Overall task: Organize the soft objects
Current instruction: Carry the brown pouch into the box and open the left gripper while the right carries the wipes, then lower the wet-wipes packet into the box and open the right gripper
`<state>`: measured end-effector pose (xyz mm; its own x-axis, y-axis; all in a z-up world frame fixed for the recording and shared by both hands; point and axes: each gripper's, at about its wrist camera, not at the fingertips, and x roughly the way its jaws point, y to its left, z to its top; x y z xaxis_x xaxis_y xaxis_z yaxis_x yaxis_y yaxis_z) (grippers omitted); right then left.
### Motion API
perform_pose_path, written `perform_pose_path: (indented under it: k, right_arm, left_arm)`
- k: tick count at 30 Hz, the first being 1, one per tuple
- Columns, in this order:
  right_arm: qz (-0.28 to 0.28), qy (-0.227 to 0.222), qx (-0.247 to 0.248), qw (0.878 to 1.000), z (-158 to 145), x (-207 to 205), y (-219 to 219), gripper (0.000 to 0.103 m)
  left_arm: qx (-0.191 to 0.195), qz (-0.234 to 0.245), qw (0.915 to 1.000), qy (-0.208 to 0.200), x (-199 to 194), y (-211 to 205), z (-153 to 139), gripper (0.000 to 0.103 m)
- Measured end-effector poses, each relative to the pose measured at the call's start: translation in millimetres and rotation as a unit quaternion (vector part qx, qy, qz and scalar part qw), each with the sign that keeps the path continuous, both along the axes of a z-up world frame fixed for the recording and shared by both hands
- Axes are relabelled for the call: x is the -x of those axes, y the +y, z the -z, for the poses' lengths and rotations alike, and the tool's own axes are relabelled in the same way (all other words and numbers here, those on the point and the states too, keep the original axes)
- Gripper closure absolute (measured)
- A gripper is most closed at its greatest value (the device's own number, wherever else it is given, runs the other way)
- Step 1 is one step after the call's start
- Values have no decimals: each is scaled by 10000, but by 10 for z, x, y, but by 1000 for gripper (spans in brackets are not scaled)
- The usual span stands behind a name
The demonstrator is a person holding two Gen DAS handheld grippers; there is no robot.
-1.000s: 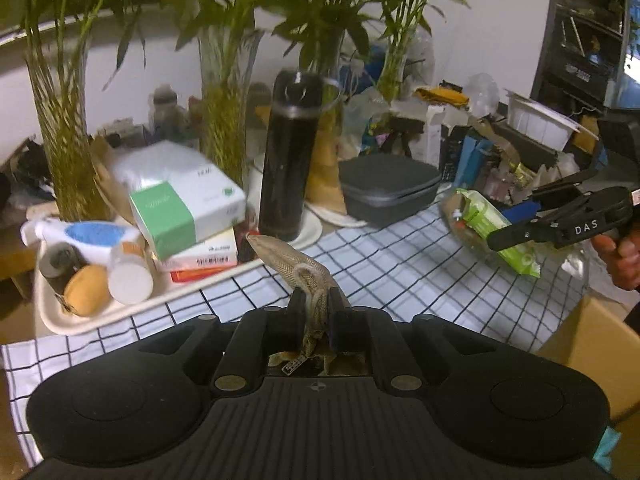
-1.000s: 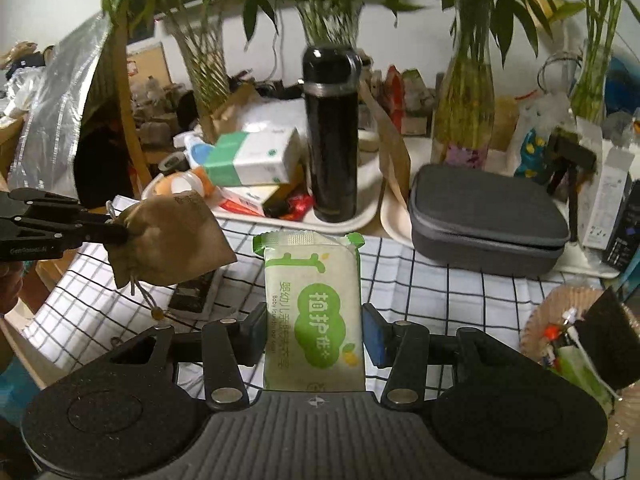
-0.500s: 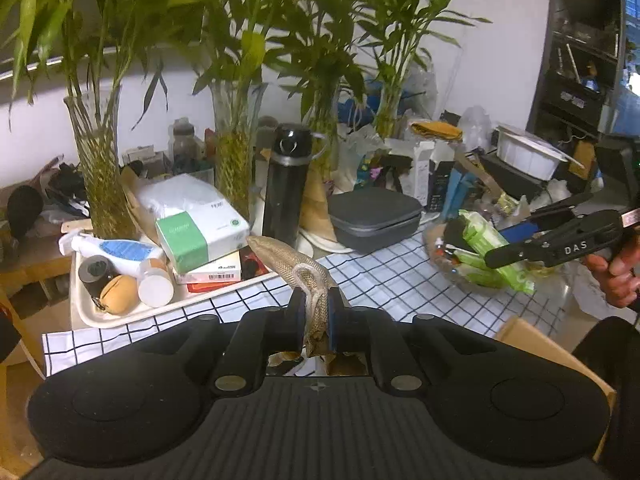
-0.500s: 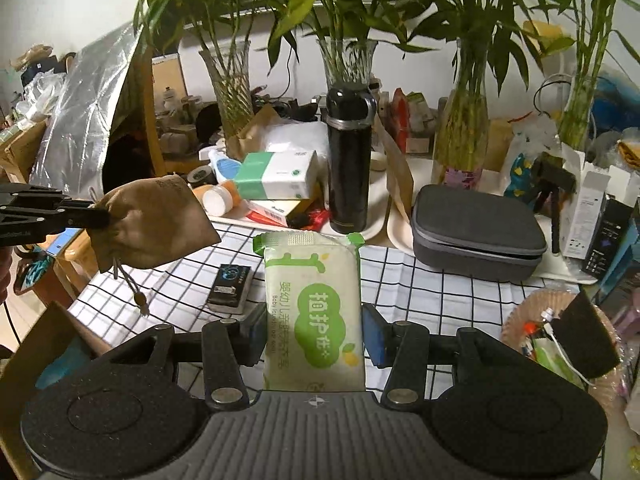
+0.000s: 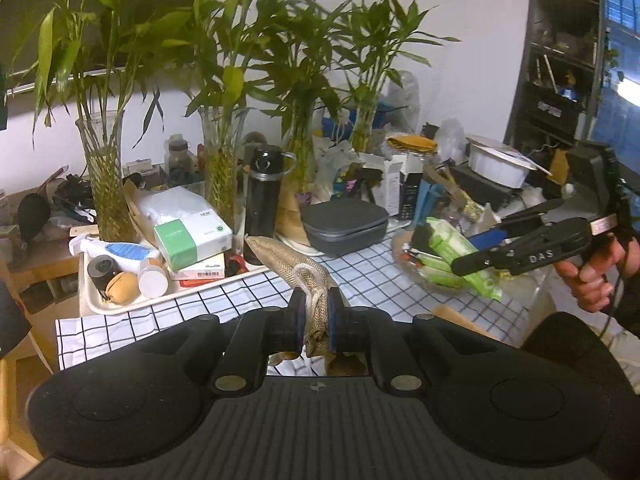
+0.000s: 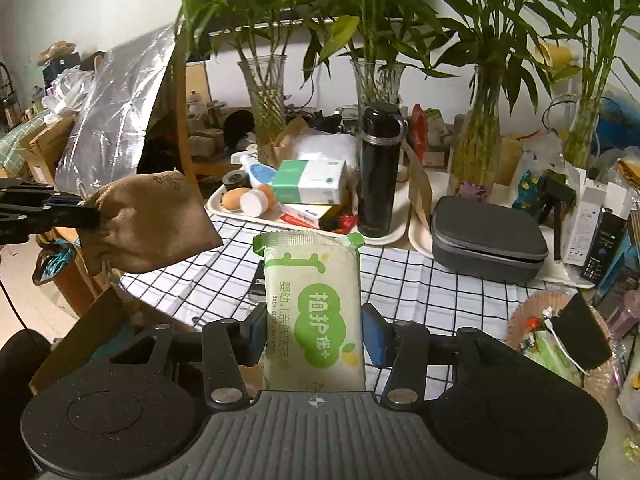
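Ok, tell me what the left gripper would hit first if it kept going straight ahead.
Likely the black flask on the white tray, though depth is hard to judge. The left gripper holds the tan pouch.

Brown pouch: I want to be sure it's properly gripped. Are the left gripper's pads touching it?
Touching. The left wrist view shows the left gripper with both pads pressed on the brown pouch, no gap.

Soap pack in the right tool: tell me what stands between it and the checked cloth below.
Nothing visible does. The soap pack sits clamped in the right tool above bare checked cloth; the brown pouch hangs off to its left.
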<state>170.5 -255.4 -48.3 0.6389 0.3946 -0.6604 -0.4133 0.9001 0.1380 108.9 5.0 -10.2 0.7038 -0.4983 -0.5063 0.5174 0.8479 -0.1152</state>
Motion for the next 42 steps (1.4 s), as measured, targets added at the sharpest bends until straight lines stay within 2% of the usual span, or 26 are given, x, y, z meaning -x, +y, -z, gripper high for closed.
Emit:
perform_pose_path:
  k: [9, 16, 19, 26, 29, 31, 33, 42]
  right_arm:
    - [-114, -63, -8, 9999, -81, 335, 26, 52]
    - [-199, -71, 0, 9998, -100, 535, 48, 52]
    - [-214, -79, -3, 9997, -108, 593, 54, 52]
    - [-260, -95, 9, 9996, -125, 696, 64, 52]
    - [-254, -88, 9, 9996, -124, 705, 63, 52]
    - [-249, -73, 13, 9997, -115, 725, 56, 52]
    - [-242, -55, 13, 9997, -107, 736, 49, 52]
    - [-264, 8, 21, 9997, -75, 746, 63, 52]
  left_arm:
    - [-79, 88, 9999, 73, 469, -32, 22, 92]
    - [-146, 112, 9996, 207, 641, -41, 134, 92]
    - [-271, 139, 9993, 204, 703, -74, 182, 92]
    - [-942, 193, 9953, -72, 828, -192, 279, 91]
    - [-1172, 156, 9927, -249, 888, -219, 306, 80]
    - [-1297, 92, 9909, -345, 937, -231, 322, 53]
    - [-1347, 10, 9900, -426, 985, -225, 327, 42]
    - [-1169, -285, 9927, -65, 1064, -149, 380, 41]
